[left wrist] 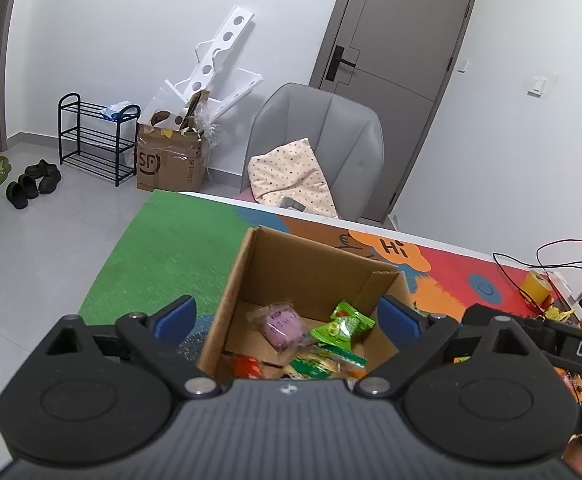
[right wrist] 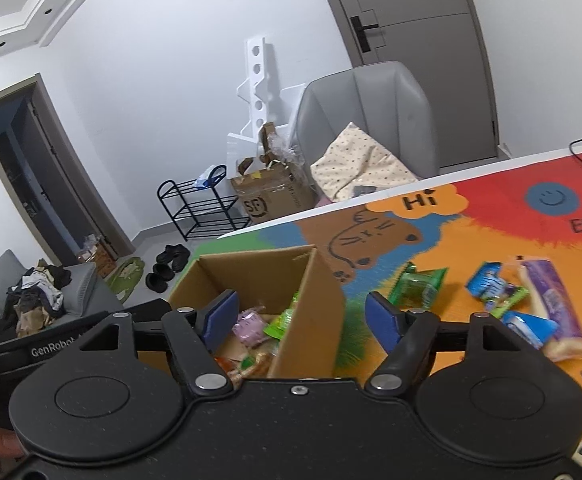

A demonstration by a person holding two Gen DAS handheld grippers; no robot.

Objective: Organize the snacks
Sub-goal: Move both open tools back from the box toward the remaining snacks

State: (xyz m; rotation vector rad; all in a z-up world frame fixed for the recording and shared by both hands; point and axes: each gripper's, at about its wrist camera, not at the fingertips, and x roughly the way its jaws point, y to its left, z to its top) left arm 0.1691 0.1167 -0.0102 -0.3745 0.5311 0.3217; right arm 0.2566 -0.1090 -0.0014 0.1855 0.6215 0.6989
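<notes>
An open cardboard box (left wrist: 311, 268) stands on the colourful table mat. It holds a pink snack (left wrist: 283, 326), green packets (left wrist: 343, 326) and a red packet (left wrist: 247, 366). My left gripper (left wrist: 287, 316) is open and empty, its blue pads spread above the box. My right gripper (right wrist: 299, 316) is open and empty over the box's right wall (right wrist: 311, 304). On the mat to its right lie a green packet (right wrist: 417, 290), blue packets (right wrist: 491, 286) and a long purple packet (right wrist: 553, 306).
The mat (right wrist: 491, 224) covers the table; its far edge (left wrist: 291, 210) faces a grey chair (left wrist: 319, 132) with a cushion. A yellow item (left wrist: 535, 286) and cables lie at the table's right end. Floor, shoe rack and an SF box lie beyond.
</notes>
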